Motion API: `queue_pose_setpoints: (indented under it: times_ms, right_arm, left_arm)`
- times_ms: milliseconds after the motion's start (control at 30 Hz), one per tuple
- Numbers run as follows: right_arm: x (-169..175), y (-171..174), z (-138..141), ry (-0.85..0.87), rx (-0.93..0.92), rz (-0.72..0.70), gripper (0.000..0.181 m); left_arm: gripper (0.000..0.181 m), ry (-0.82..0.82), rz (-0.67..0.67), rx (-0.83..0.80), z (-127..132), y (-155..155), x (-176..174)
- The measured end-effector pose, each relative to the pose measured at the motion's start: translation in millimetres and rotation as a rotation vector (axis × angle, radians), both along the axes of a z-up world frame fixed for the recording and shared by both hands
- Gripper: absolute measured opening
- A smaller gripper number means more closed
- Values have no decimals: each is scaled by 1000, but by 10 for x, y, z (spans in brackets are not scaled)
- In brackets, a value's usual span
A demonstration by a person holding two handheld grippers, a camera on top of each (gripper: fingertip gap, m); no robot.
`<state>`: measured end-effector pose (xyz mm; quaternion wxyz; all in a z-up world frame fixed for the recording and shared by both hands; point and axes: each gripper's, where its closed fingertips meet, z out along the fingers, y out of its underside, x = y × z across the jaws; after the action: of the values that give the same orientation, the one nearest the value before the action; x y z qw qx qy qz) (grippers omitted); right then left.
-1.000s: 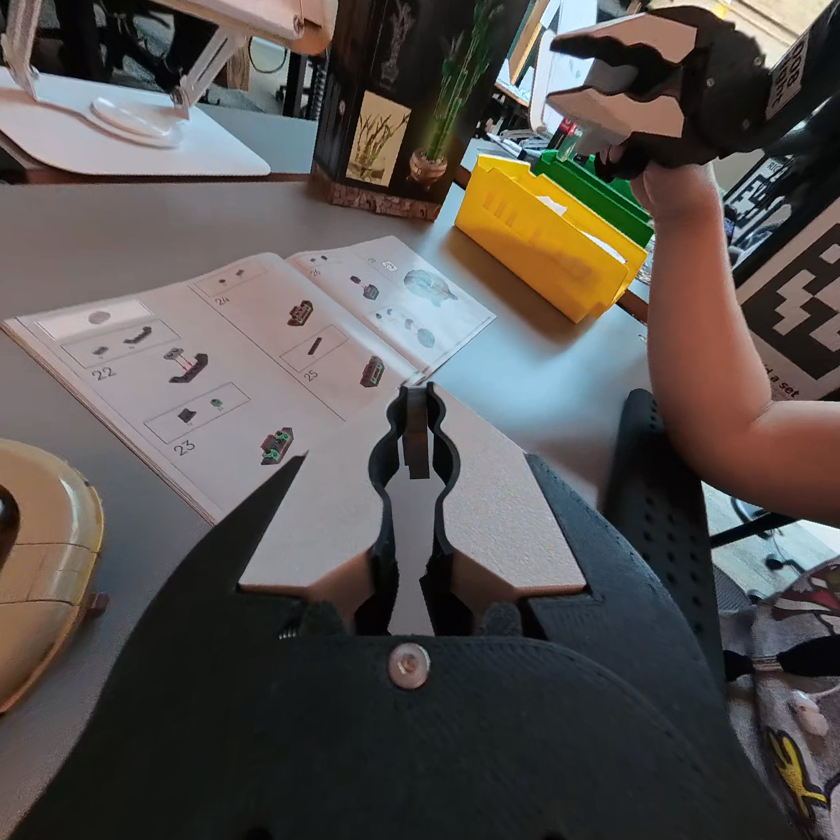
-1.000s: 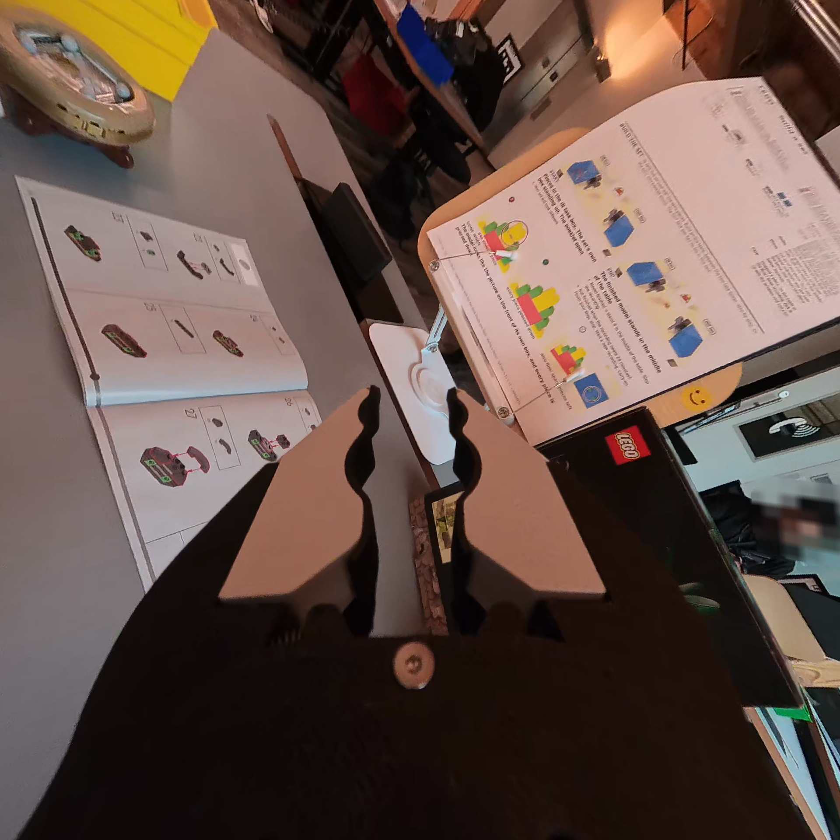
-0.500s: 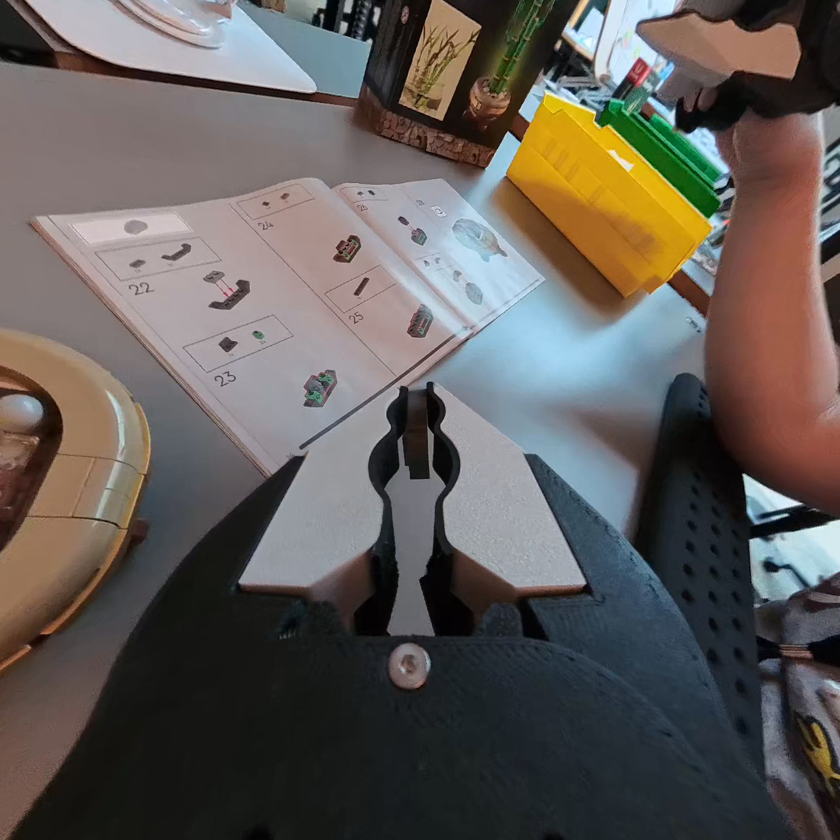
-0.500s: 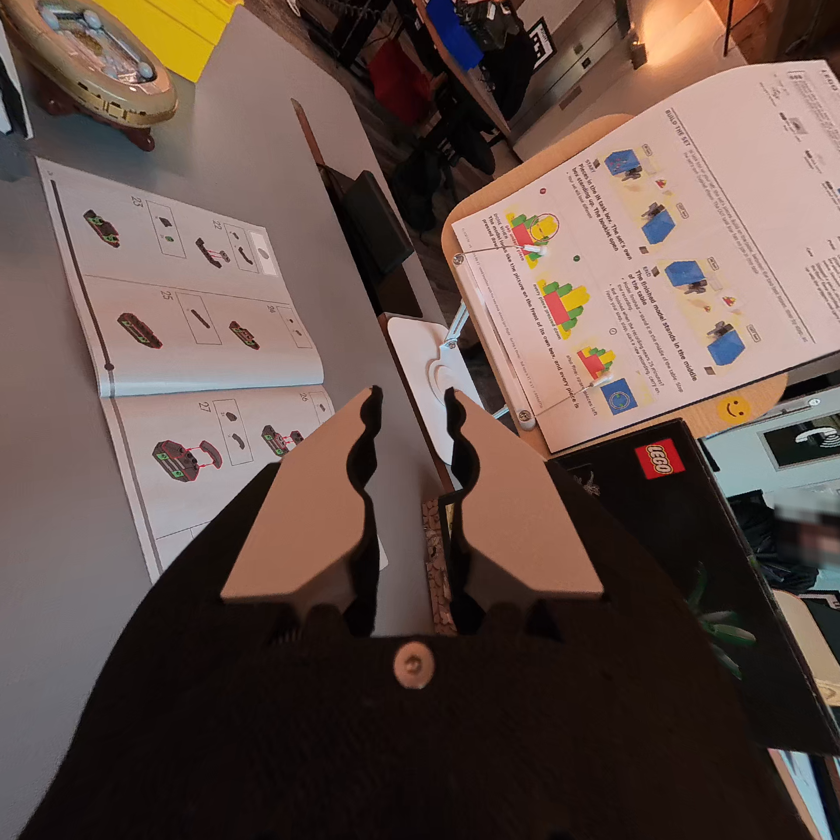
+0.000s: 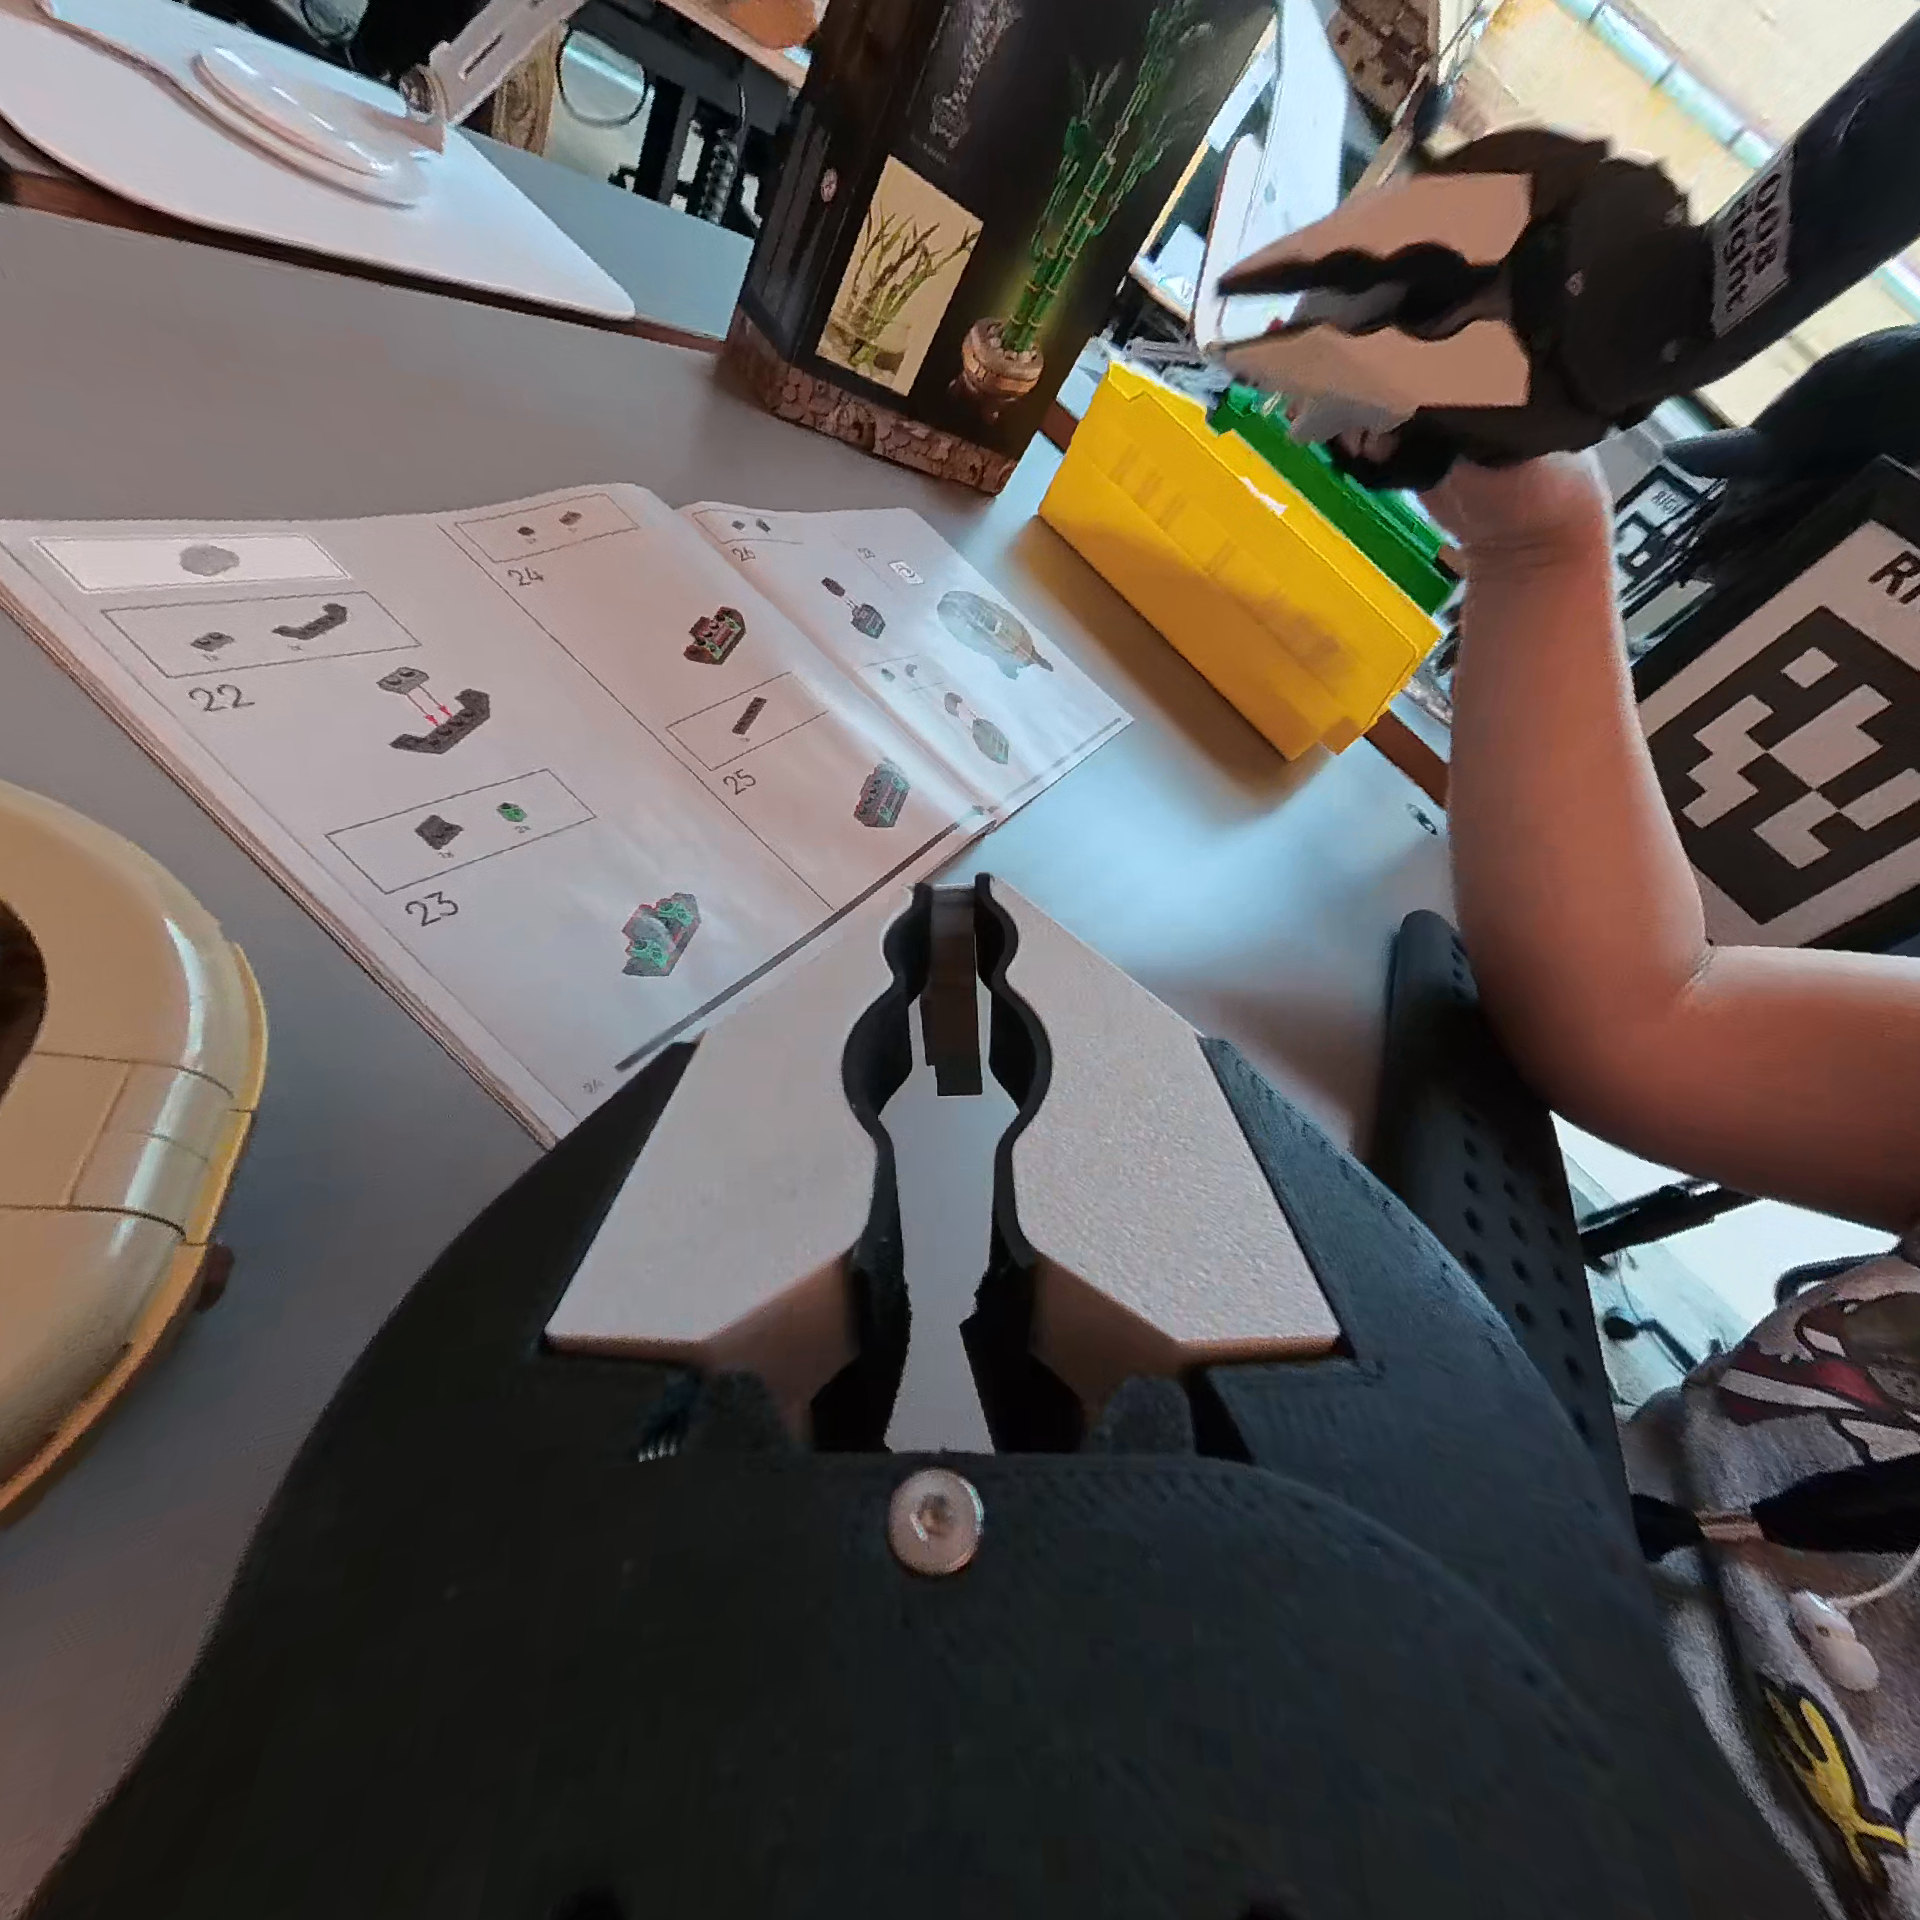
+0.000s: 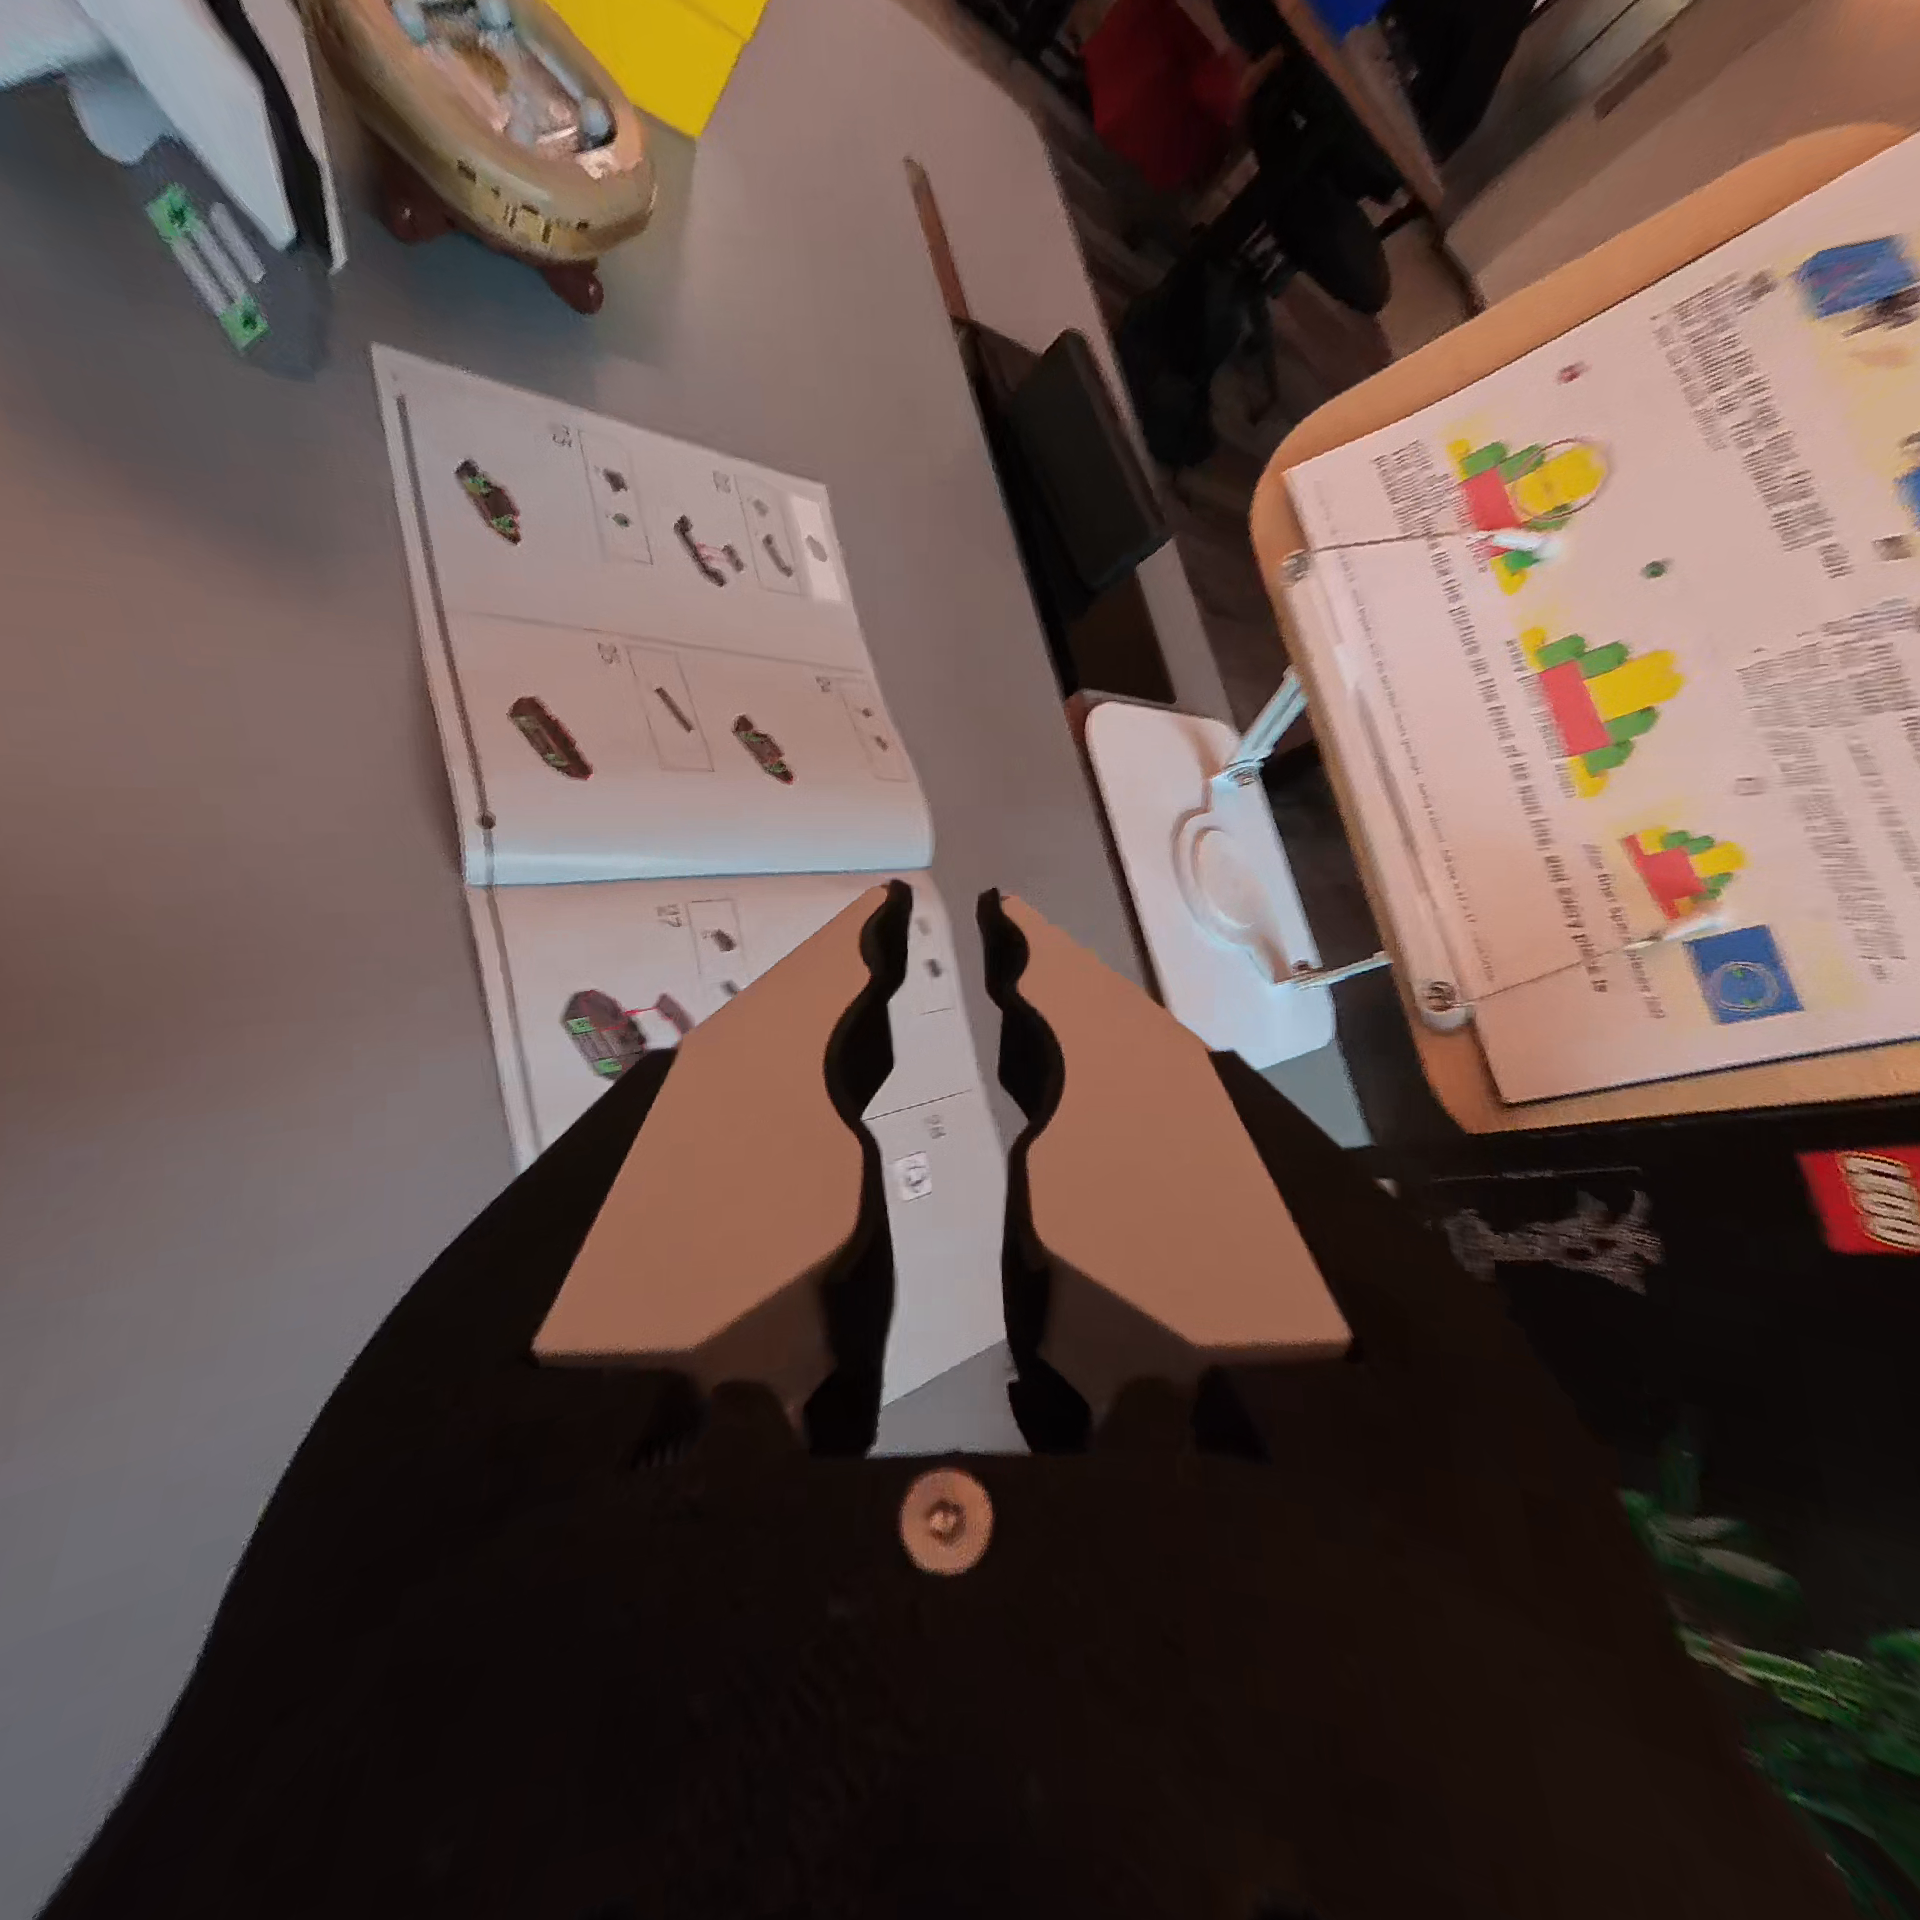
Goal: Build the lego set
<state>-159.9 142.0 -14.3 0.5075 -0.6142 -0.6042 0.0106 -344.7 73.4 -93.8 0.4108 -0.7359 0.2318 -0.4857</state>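
Note:
My left gripper (image 5: 951, 899) is shut on a thin dark brown lego piece (image 5: 951, 997), held above the grey table (image 5: 312, 395) at the near edge of the open instruction booklet (image 5: 540, 727). A tan bowl-shaped lego build (image 5: 104, 1091) stands to its left. My right gripper (image 6: 940, 904) is open and empty, in the air over the booklet (image 6: 644, 675). It also shows in the left wrist view (image 5: 1236, 312), raised at the upper right. In the right wrist view, the tan build (image 6: 488, 114) is at the top and a small piece with green ends (image 6: 208, 260) shows at the upper left.
A dark lego box (image 5: 935, 208) stands behind the booklet, with a yellow bin (image 5: 1226, 582) and a green bin (image 5: 1340, 478) to its right. An instruction sheet on a wooden stand (image 6: 1610, 675) with a white base (image 6: 1216, 873) is at the table's far side. A black chair back (image 5: 1475, 1143) is near. The left gripper's tips are roughly 20 cm from the right gripper's.
My right gripper has swung over the booklet, still open, and the tan build has moved toward the middle of its view. My left gripper keeps hold of the brown piece and has shifted slightly.

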Motion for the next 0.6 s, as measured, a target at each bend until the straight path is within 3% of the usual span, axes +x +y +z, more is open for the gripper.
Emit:
queue_pose_setpoints:
  times_ms: [100, 200, 400, 600]
  right_arm:
    - [-69, -17, -180, -31, -90, 8, 6]
    - [-110, 8, -289, -63, -119, 1, 6]
    - [-287, -43, -215, -15, -118, 43, 3]
    - [-898, -477, -35, 242, -385, 287, 7]
  left_arm:
    - [6, -86, -8, 64, 158, -16, 12]
    - [5, -64, -11, 92, 171, -9, 2]
    - [5, -95, -22, 66, 220, -35, 0]
    - [5, -163, -35, 23, 297, -59, 13]
